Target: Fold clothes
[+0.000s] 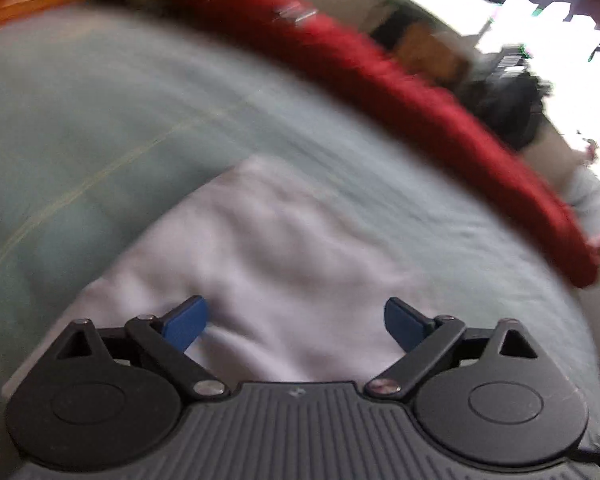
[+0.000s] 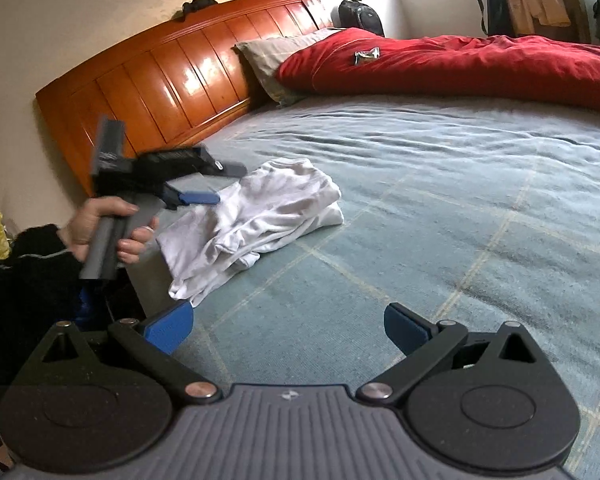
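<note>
A white garment point(image 2: 256, 216) lies rumpled and partly folded on the pale blue bedsheet point(image 2: 440, 200), near the bed's left edge. The left wrist view is blurred; there the white garment point(image 1: 276, 264) fills the ground just ahead of my left gripper point(image 1: 296, 324), whose blue pads stand wide apart with nothing between them. From the right wrist view, my left gripper point(image 2: 220, 184) hovers over the garment's far left end, held by a hand point(image 2: 100, 224). My right gripper point(image 2: 288, 328) is open over bare sheet, just right of the garment's near end.
A red duvet point(image 2: 460, 64) lies along the far side of the bed, with a grey pillow point(image 2: 272, 60) against the wooden headboard point(image 2: 160, 84). A small silver wrapper point(image 2: 366, 56) rests on the duvet. A dark suitcase point(image 2: 360, 16) and a clothes rack point(image 2: 536, 4) stand beyond.
</note>
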The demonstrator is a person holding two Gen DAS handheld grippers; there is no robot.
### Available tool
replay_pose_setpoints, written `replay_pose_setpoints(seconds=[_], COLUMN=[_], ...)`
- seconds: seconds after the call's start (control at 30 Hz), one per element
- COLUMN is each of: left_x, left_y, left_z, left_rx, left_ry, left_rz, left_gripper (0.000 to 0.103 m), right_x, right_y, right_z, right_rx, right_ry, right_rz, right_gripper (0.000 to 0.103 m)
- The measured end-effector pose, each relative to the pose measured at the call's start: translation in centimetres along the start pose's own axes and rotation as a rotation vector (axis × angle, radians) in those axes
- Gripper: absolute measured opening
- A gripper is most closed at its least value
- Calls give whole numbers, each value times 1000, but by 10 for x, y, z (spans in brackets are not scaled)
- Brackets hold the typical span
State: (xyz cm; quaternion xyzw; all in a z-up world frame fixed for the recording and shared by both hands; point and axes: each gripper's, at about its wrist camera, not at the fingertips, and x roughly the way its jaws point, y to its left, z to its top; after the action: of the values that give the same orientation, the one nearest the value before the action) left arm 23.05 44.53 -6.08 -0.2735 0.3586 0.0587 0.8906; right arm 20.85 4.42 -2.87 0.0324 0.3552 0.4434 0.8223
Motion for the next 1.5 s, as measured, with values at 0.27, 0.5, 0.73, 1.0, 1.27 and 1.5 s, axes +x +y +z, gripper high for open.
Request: replay_pose_setpoints(seconds=[0.27, 0.5, 0.73, 1.0, 1.27, 1.5], left_x=[-42, -22, -60, -71, -70, -63], left_y=[-23, -65, -82, -61, 12, 64], left_z=[-21, -81, -95, -111, -54, -42], left_rx=[-29, 64, 184, 88, -9, -101], left_ry=[-10, 126, -15, 29, -163, -173], left_rz=[-171, -214, -130, -163, -14, 163], left_gripper=[92, 92, 93, 93, 93, 88], right_x=[-4, 5, 1, 3, 13, 20], right_y=[1, 8, 8, 14, 19, 18], right_z=[1, -4, -4, -7, -8, -7], right_rx=[-10, -15, -11, -33, -37, -34], right_ry=[-10, 23, 18, 34, 58, 71], right_rz=[0, 14, 2, 17, 30, 25], right_gripper=[103, 103, 103, 103, 103, 103])
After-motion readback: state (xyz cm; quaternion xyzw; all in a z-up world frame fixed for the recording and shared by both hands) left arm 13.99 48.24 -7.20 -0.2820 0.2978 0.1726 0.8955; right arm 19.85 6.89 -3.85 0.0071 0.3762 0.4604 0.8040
